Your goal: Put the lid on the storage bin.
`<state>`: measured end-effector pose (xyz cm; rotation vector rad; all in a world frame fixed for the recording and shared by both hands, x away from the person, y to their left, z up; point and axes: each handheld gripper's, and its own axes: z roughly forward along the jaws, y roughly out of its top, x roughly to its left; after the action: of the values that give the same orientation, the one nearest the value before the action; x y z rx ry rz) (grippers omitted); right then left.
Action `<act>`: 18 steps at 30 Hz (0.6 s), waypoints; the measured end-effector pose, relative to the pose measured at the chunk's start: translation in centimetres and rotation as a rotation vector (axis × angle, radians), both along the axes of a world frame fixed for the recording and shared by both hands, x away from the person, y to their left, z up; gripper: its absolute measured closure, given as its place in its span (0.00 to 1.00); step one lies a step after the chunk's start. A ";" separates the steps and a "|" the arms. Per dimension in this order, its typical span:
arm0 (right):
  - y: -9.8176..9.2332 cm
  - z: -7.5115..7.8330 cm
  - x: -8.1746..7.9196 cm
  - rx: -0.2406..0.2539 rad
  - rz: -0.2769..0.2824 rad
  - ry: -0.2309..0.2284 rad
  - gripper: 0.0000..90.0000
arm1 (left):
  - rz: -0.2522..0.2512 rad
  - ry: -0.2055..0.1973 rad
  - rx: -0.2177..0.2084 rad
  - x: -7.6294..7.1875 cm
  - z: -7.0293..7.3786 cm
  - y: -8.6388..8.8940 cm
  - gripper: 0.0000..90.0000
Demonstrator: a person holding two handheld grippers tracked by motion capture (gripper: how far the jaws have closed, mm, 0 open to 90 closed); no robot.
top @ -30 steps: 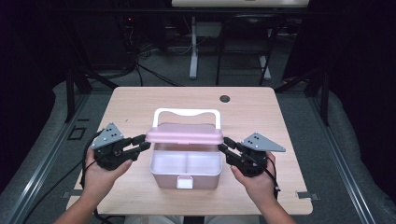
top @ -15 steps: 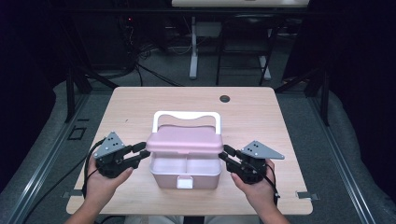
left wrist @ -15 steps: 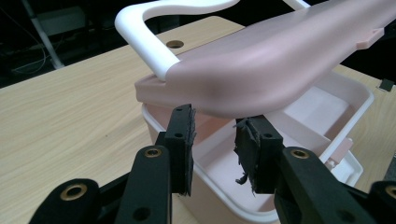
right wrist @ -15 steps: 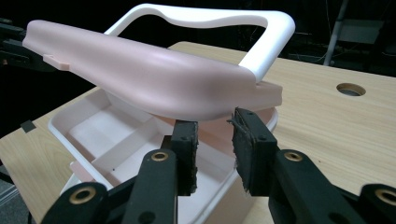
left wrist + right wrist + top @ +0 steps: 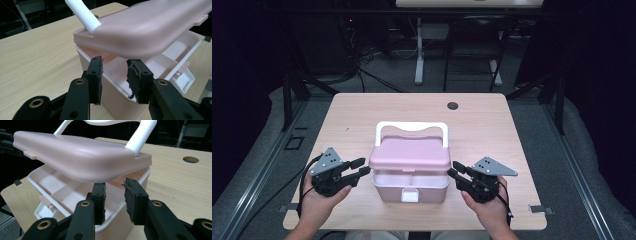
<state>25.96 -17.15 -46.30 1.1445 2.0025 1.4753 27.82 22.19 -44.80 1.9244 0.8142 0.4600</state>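
Near the table's [image 5: 362, 110] front edge the pink box [image 5: 411, 187] sits with its lid [image 5: 410, 156] half raised, both grippers, left [image 5: 359, 167] and right [image 5: 453, 169], narrowly parted and empty beneath its side edges, closing apparently left.

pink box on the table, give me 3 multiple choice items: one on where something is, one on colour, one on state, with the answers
1. Where is the round hole in the table?
A. beyond the pink box, near the far edge
B. at the near left corner
C. under the left gripper

2. What colour is the box's handle?
A. black
B. white
C. green

3. How does the lid stand?
A. latched shut
B. lying off on the table
C. raised at the front, compartments showing

Answers: 1 A, the hole lies past the box in the high view. 2 B, the handle is white against the pink lid. 3 C, both gripper views show a gap under the lid's front.
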 end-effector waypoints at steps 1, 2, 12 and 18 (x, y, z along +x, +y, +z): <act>-0.1 -0.1 -0.1 0.001 -0.002 0.003 0.78 | 0.001 -0.003 -0.001 0.0 -0.1 0.0 0.71; -0.2 -0.1 -0.1 0.004 -0.002 0.005 0.78 | -0.001 -0.001 0.002 0.0 -0.1 0.0 0.71; -0.6 -0.6 -0.4 0.000 -0.002 0.025 0.78 | -0.001 0.012 0.008 -0.2 -0.5 0.3 0.71; -0.6 -0.8 -0.5 -0.005 -0.003 0.032 0.78 | 0.004 0.022 0.015 -0.3 -0.7 0.7 0.71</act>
<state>25.43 -17.73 -47.14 1.1754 2.0236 1.4591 27.50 22.88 -45.49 1.9446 0.8312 0.4495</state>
